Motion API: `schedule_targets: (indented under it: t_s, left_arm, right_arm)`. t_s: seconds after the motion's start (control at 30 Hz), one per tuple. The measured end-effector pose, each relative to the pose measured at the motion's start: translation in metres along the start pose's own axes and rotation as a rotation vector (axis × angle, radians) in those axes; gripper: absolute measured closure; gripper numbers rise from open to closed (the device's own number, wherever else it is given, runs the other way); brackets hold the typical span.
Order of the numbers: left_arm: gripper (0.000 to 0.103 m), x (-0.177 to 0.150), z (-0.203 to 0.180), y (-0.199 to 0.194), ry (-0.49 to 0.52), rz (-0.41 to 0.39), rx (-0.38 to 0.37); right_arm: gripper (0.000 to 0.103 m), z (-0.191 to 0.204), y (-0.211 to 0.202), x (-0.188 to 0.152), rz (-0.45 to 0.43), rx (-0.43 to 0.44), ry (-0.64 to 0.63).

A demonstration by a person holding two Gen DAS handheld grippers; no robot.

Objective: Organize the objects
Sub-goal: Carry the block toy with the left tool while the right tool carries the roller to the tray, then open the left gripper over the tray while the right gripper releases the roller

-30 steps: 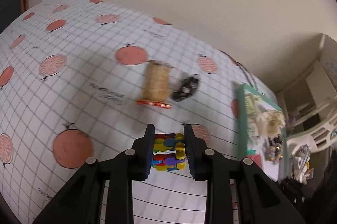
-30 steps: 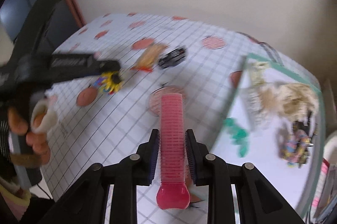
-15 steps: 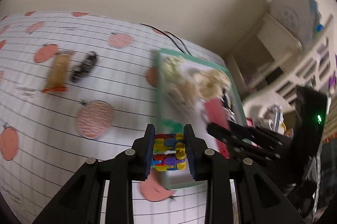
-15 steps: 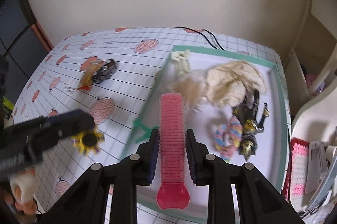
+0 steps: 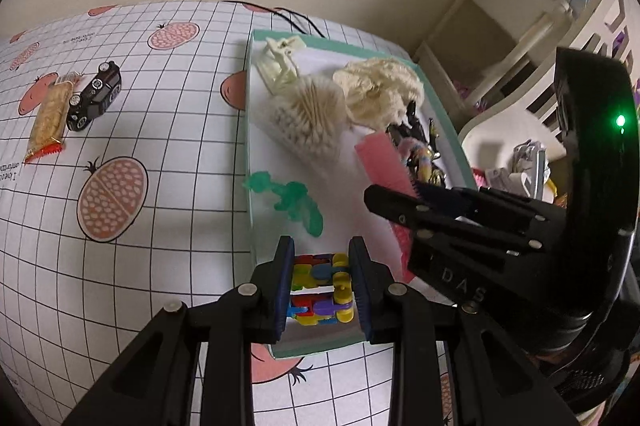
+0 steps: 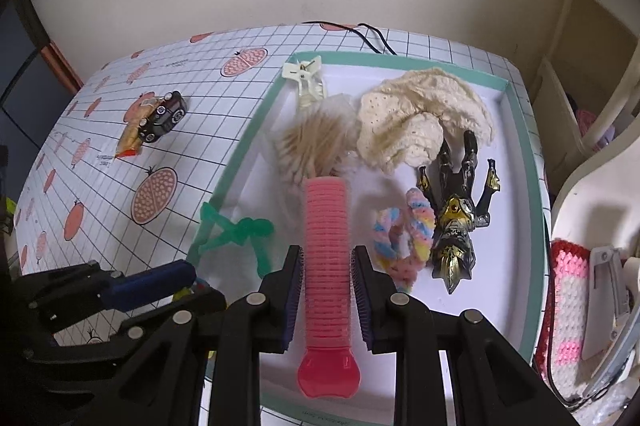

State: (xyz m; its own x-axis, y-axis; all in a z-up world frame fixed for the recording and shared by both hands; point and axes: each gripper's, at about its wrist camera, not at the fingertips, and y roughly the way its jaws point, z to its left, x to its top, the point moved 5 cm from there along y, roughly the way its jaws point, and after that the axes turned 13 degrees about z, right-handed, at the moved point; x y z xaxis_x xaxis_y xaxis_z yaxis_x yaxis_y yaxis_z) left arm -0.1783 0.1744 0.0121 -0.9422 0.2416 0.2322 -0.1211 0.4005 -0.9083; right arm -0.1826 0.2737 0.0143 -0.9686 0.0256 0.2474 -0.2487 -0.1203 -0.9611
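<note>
Gridded tablecloth [image 5: 168,162] carries a green-rimmed tray [image 6: 534,162]; left gripper [image 5: 322,284] clamps a coloured block toy [image 5: 322,286], right gripper [image 6: 326,292] a pink hair roller [image 6: 326,254], both above its near edge, evidently for depositing.

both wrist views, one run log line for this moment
left gripper: shut on colourful block toy | right gripper: shut on pink hair roller | both over tray | toy car, snack bar on table
</note>
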Motion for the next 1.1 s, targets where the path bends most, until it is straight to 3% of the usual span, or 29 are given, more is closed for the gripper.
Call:
schedule_targets:
  t_s: [0.6,1.1]
  left_arm:
    - [0.074,0.001,0.003,-0.007,-0.007,0.003,-0.01]
    - [0.074,0.01,0.021,-0.03,-0.046,-0.057,0.023]
  right_arm:
    - [0.074,-0.003,-0.004,0.002,0.0,0.034,0.027]
    - [0.073,-0.004,-0.012,0.004,-0.027,0.038,0.028]
